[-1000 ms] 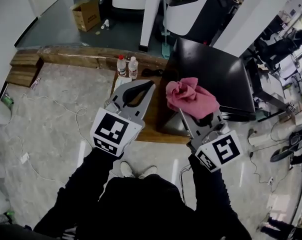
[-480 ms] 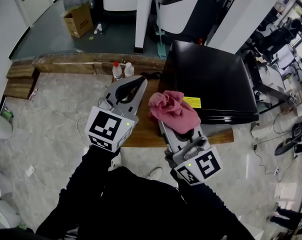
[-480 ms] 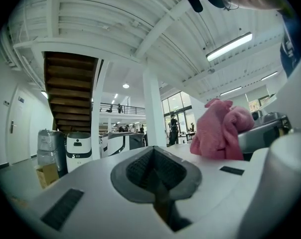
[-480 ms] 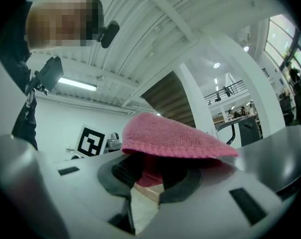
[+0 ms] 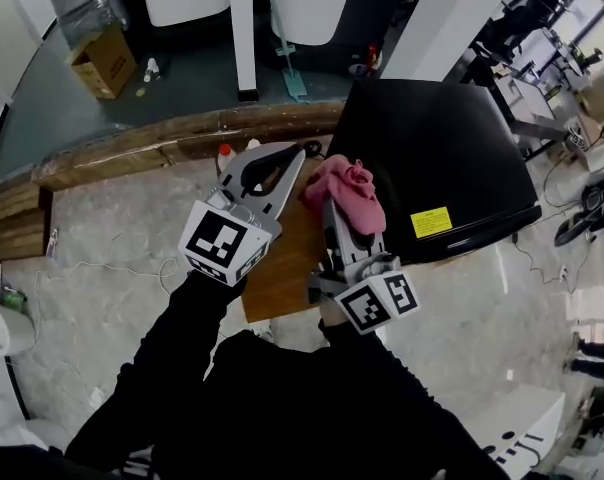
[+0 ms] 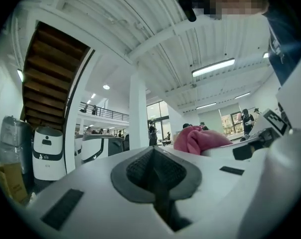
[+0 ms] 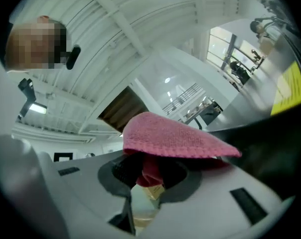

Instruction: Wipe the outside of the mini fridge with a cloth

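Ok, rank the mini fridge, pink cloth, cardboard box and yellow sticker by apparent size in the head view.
1. mini fridge
2. pink cloth and cardboard box: about alike; the box lies farther off, so no ranking
3. yellow sticker

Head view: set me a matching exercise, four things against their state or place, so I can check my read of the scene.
1. left gripper
2. right gripper
3. fridge
4. cardboard box

A. shut on the pink cloth
B. on the floor, upper left
C. shut, empty
D. black, with a yellow sticker

Pairs: 1-C, 2-A, 3-D, 4-B
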Demonstrator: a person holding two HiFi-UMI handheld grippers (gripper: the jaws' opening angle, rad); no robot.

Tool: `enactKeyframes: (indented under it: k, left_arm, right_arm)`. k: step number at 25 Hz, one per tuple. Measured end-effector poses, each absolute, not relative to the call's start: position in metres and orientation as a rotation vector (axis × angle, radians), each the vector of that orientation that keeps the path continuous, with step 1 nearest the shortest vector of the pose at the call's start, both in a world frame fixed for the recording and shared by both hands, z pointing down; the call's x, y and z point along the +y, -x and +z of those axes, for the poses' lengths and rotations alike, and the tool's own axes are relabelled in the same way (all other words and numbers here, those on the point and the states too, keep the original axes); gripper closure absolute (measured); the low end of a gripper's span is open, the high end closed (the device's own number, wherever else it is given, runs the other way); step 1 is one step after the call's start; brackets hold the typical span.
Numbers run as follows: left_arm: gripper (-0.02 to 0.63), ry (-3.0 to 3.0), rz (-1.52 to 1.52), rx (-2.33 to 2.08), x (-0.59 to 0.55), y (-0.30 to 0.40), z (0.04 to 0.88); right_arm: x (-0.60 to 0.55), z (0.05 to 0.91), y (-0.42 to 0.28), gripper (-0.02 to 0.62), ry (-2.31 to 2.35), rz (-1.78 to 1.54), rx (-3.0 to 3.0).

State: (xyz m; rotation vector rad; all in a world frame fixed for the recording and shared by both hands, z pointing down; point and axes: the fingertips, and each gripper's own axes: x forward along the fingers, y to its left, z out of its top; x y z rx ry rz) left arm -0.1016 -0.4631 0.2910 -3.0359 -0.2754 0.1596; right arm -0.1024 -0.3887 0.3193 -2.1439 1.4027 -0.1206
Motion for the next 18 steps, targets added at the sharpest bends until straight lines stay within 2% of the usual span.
enactKeyframes:
  k: [9,18]
  left_arm:
    - [0.603,3.018,0.139,-0.529,-0.499,0.036,0.326]
    - [0.603,3.013,0.094,-0.659,-0.496,-0.006,0.355]
  right_arm:
    - [-0.431,0.366,-0.006,0.508,2.022,-0.223,0.983]
    - [-0.427,0.406,-0.064,0.509,1.898,-0.253,0.734]
